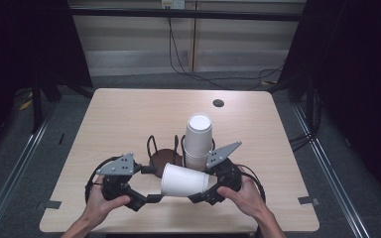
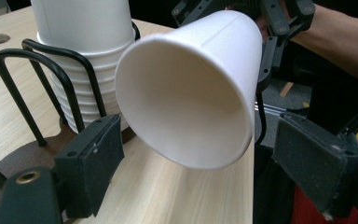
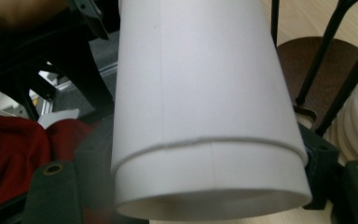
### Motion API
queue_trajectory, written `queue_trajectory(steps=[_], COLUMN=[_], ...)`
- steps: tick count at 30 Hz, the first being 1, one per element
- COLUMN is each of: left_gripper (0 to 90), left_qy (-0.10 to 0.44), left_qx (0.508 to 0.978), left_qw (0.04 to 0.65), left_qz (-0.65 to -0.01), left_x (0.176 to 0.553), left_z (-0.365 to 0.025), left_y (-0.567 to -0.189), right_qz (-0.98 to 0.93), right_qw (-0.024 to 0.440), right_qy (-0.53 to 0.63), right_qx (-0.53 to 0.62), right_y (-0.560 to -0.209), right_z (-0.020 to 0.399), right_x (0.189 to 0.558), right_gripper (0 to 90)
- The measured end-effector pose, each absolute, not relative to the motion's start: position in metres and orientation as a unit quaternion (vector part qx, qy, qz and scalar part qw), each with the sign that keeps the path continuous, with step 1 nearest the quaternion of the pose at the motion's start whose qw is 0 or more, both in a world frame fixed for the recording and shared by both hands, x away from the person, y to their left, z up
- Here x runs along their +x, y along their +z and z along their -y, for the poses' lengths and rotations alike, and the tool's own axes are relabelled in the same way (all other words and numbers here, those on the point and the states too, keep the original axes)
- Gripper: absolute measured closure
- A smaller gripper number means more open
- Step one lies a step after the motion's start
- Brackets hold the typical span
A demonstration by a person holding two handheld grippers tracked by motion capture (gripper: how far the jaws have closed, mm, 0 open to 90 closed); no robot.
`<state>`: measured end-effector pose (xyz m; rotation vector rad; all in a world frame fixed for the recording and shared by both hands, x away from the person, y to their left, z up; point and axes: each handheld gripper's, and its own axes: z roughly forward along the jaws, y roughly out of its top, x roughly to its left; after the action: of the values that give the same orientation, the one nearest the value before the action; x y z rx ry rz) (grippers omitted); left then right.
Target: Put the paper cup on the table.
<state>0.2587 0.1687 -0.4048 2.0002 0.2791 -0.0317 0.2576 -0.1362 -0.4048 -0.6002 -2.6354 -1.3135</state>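
Observation:
A white paper cup [image 1: 183, 181] lies sideways in the air over the table's near edge, its open mouth turned to the left. My right gripper [image 1: 203, 184] is shut on its narrow base end, and in the right gripper view the cup [image 3: 205, 93] sits between the two pads [image 3: 318, 156]. My left gripper [image 1: 152, 184] is open. Its jaws stand either side of the cup's mouth [image 2: 186, 93], apart from the rim. The right gripper [image 2: 279, 28] grips the far end. A stack of white cups [image 1: 198, 141] stands in a black wire holder [image 1: 166, 156].
The holder's brown round base [image 2: 23, 156] is just behind the grippers on the wooden table [image 1: 129, 119]. A dark round hole [image 1: 218, 103] is at the table's back. Cables [image 1: 198, 74] run on the floor beyond. Red cloth [image 3: 9, 154] lies below the table edge.

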Motion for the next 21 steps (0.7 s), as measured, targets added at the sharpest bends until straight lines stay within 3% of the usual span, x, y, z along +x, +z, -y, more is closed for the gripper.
queue_trajectory(steps=[21], left_gripper=[15.5], left_qy=[-0.028], left_qx=[0.811], left_qw=[0.572], left_qz=[-0.120], left_x=[0.2569], left_z=[-0.1673], left_y=[-0.4089], right_qz=[0.857], right_qw=[0.059], right_qy=[-0.483], right_qx=[-0.170], right_y=[-0.3953], right_z=[0.1314], right_x=[0.2508], right_gripper=[25.4])
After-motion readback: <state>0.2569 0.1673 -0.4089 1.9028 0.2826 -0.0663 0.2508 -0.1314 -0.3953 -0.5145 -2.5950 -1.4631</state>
